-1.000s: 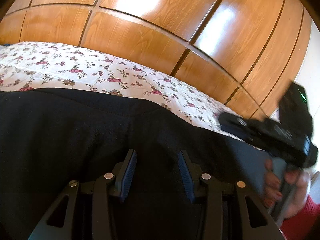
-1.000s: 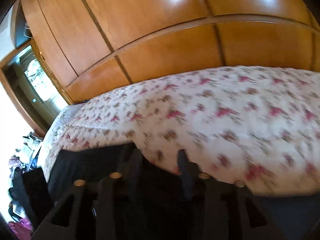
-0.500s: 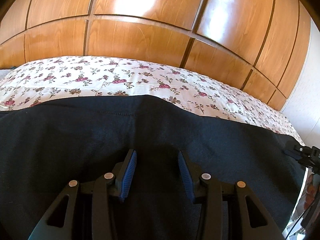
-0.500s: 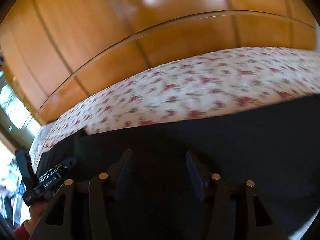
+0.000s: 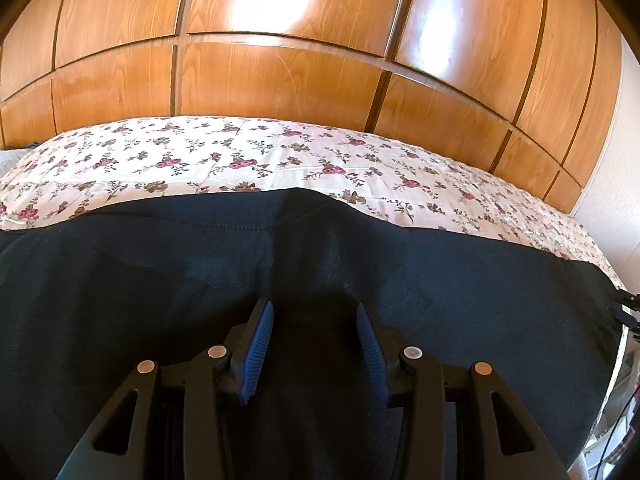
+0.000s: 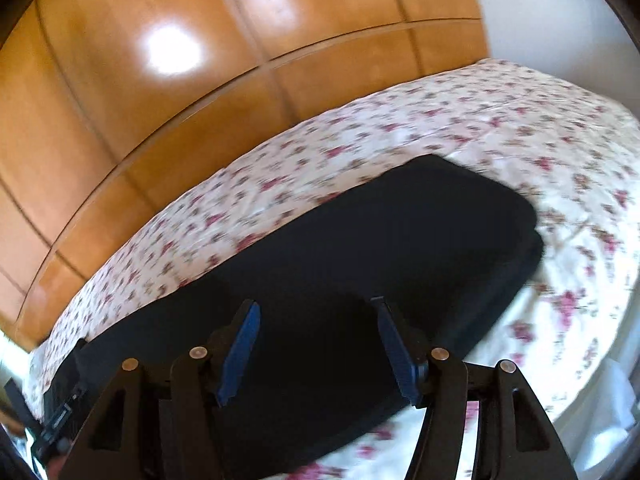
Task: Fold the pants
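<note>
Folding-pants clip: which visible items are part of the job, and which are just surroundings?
Job: black pants, left gripper, right gripper, both open above the fabric, nothing pinched.

Surroundings: floral bedspread, wooden wardrobe doors, white wall.

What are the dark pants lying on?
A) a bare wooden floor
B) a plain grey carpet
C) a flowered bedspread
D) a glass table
C: the dark pants are spread over a white bedspread printed with small pink flowers, with wooden wardrobe doors behind it.
</note>
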`<state>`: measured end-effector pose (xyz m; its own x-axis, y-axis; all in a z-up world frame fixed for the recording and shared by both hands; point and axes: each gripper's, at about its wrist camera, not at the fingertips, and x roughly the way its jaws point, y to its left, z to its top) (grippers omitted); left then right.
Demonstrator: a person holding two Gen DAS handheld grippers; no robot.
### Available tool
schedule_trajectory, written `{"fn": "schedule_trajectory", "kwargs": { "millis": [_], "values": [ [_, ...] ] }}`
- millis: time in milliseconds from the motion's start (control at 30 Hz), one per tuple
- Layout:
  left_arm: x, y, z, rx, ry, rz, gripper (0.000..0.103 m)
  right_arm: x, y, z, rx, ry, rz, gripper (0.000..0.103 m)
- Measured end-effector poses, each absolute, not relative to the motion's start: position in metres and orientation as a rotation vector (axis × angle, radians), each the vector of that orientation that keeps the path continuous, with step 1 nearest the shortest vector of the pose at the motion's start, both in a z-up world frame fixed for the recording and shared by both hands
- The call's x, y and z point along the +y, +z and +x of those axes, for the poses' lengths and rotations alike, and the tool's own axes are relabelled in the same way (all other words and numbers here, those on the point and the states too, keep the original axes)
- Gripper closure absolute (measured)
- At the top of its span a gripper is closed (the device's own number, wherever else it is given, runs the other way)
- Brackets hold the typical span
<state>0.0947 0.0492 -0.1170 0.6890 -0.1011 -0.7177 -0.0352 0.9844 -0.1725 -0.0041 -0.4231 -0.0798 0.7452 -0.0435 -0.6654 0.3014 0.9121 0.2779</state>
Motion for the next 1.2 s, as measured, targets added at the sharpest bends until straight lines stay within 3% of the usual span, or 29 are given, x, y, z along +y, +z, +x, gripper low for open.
{"fn": "schedule_trajectory", "kwargs": {
  "millis": [200, 367, 700, 967, 1200],
  "values": [
    [0.027, -0.107, 0.096, 0.885, -0.003, -0.095, 0.058, -0.449, -0.085, -0.022, 0.704, -0.276, 0.482, 0.040],
    [-0.003, -0.091, 0.079, 0.843, -0.130, -0.164, 0.058, -0.462, -0.084, -0.032, 0.676, -0.337, 0.532, 0.038],
    [-0.070, -0.092, 0.062, 0.859, -0.313, -0.013, 0.058, -0.501, -0.102, -0.042, 0.662, -0.349, 0.744, 0.037],
    [-0.072, -0.108, 0.056, 0.854, -0.312, 0.000, 0.056, -0.520, -0.114, -0.048, 0.562, -0.289, 0.915, 0.037],
    [-0.071, -0.112, 0.053, 0.830, -0.309, -0.012, 0.056, -0.526, -0.117, -0.038, 0.527, -0.233, 0.899, 0.038]
  ]
}}
